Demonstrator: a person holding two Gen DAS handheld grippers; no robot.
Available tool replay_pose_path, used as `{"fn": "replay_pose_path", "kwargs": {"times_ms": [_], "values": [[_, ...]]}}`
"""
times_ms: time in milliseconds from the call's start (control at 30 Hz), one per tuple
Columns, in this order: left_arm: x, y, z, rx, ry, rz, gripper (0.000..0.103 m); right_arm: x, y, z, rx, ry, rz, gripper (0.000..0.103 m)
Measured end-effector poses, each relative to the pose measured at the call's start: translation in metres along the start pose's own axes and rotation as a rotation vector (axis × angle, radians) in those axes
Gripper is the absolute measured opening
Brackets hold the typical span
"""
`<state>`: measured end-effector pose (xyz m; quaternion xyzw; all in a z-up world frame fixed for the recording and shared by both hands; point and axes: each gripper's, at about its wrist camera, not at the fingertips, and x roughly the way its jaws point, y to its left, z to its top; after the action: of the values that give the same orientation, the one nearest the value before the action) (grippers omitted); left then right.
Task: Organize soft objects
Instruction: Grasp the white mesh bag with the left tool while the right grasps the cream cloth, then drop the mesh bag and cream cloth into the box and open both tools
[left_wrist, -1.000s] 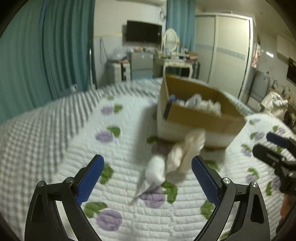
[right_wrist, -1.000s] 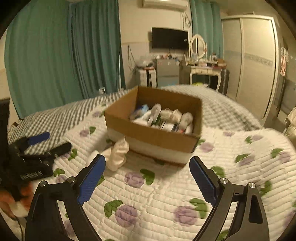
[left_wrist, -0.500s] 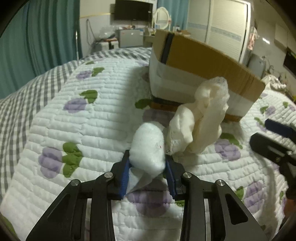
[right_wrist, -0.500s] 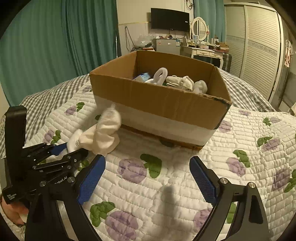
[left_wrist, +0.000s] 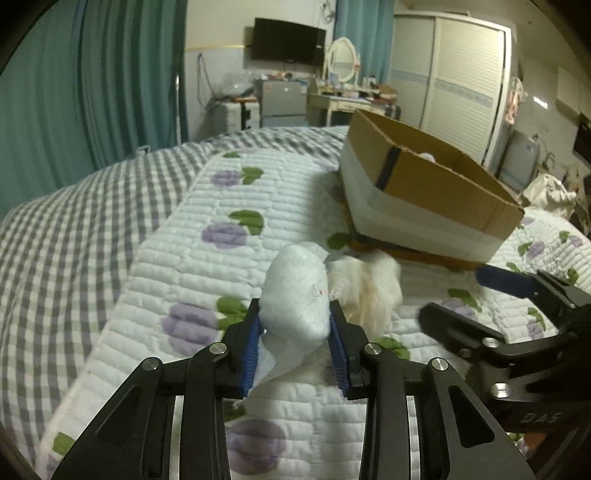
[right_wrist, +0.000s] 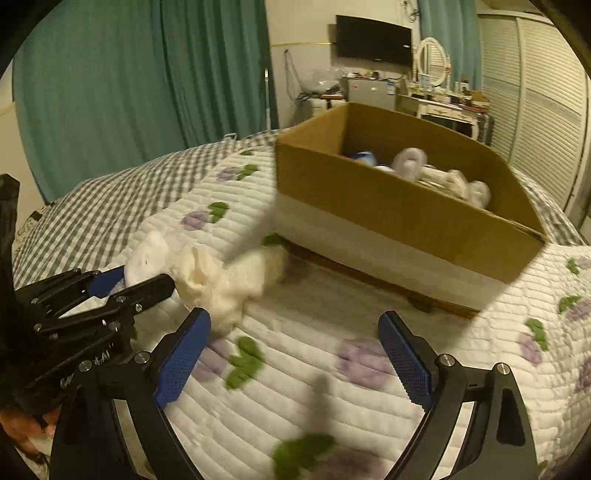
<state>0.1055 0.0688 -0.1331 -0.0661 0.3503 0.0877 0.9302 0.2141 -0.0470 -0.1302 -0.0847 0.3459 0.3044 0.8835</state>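
The left claw (left_wrist: 295, 345) was wide open a second ago, and now its blue pads are squeezed tight on a white soft bundle (left_wrist: 295, 291). That means the grab is done, so the next job is likely to lift the bundle and carry it to the cardboard box (left_wrist: 436, 192), which sits on the bed at about 2 o'clock from this claw. A thin white flap hangs down under the bundle between the pads. Just beside it, at 2 o'clock, lies a cream soft cloth (left_wrist: 369, 288), touching or almost touching the bundle; it is blurry. The right claw (right_wrist: 295, 354) is wide open with nothing in it, same as before, but it has come lower and closer to the cream cloth, which is now at 10 o'clock from it. The box already has some white soft things (right_wrist: 436, 173) inside. All of this rests on a white quilt (left_wrist: 207, 280) with purple flowers. The writing on the claw bodies is too blurry to read.
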Motion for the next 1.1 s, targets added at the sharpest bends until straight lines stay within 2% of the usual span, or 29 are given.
{"fn": "replay_pose_path", "kwargs": {"times_ms": [133, 267, 300, 333, 367, 400, 500, 700, 967, 1100], "values": [[0.011, 0.017, -0.005, -0.038, 0.05, 0.028, 0.032, 0.025, 0.012, 0.012, 0.013, 0.022, 0.034, 0.088], [0.023, 0.033, -0.01, -0.081, 0.096, 0.028, 0.032, 0.056, 0.016, 0.015, 0.049, 0.095, 0.125, 0.076], [0.025, 0.034, -0.011, -0.085, 0.1, 0.029, 0.032, 0.063, 0.018, 0.014, 0.057, 0.109, 0.153, 0.068], [0.026, 0.036, -0.012, -0.089, 0.104, 0.03, 0.032, 0.068, 0.02, 0.014, 0.059, 0.121, 0.176, 0.053], [0.027, 0.037, -0.013, -0.091, 0.109, 0.029, 0.032, 0.074, 0.024, 0.013, 0.058, 0.135, 0.211, 0.044], [0.028, 0.038, -0.013, -0.091, 0.112, 0.028, 0.032, 0.077, 0.027, 0.012, 0.052, 0.14, 0.229, 0.023], [0.031, 0.039, -0.014, -0.099, 0.115, 0.016, 0.032, 0.074, 0.036, 0.008, -0.005, 0.126, 0.192, 0.012], [0.021, 0.039, -0.021, -0.119, 0.106, -0.023, 0.032, 0.047, 0.001, 0.004, 0.054, 0.066, 0.024, 0.008], [-0.026, 0.006, -0.022, -0.009, 0.029, -0.08, 0.031, -0.007, -0.024, -0.007, 0.083, 0.017, -0.004, 0.008], [-0.051, -0.002, -0.022, -0.023, 0.01, -0.115, 0.031, -0.043, -0.025, -0.021, 0.081, -0.004, -0.005, 0.008]]}}
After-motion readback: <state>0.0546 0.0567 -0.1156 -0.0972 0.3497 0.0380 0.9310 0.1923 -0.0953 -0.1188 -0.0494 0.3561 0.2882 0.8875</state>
